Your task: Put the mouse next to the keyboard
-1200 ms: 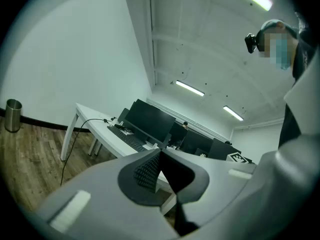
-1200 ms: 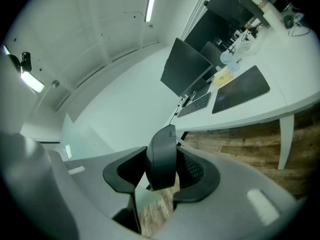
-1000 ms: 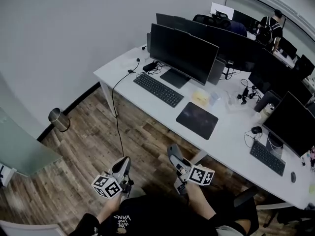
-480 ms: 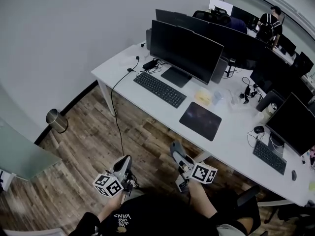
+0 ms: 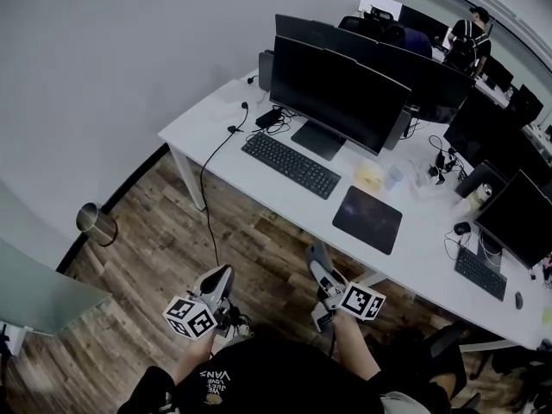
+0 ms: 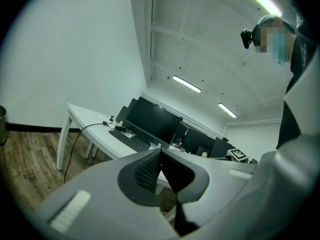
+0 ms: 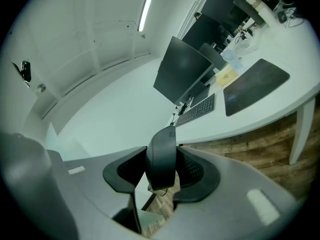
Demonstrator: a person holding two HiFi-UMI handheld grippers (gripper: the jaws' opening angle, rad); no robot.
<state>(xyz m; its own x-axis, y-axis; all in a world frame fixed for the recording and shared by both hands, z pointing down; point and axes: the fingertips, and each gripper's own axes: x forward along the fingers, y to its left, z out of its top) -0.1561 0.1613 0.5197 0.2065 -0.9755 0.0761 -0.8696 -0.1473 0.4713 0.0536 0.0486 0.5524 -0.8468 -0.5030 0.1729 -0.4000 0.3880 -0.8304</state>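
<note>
A dark grey mouse (image 7: 161,156) stands upright between the pads of my right gripper (image 7: 162,171), which is shut on it. In the head view the right gripper (image 5: 318,257) hovers over the wood floor, short of the white desk (image 5: 200,128). The black keyboard (image 5: 291,165) lies on that desk in front of a large monitor (image 5: 336,93). It also shows in the right gripper view, the keyboard (image 7: 197,111) far ahead. My left gripper (image 5: 222,279) is beside the right one, jaws shut on nothing; the left gripper (image 6: 159,156) points toward the desk.
A black mouse pad (image 5: 368,219) lies right of the keyboard. A cable (image 5: 207,201) hangs from the desk's near edge to the floor. A metal bin (image 5: 95,223) stands at the left wall. A second keyboard (image 5: 480,273) and more monitors fill the desk's right end.
Both grippers have moved forward toward the desk, and the desk sits a little nearer in the head view. The right gripper's hold on the mouse is unchanged.
</note>
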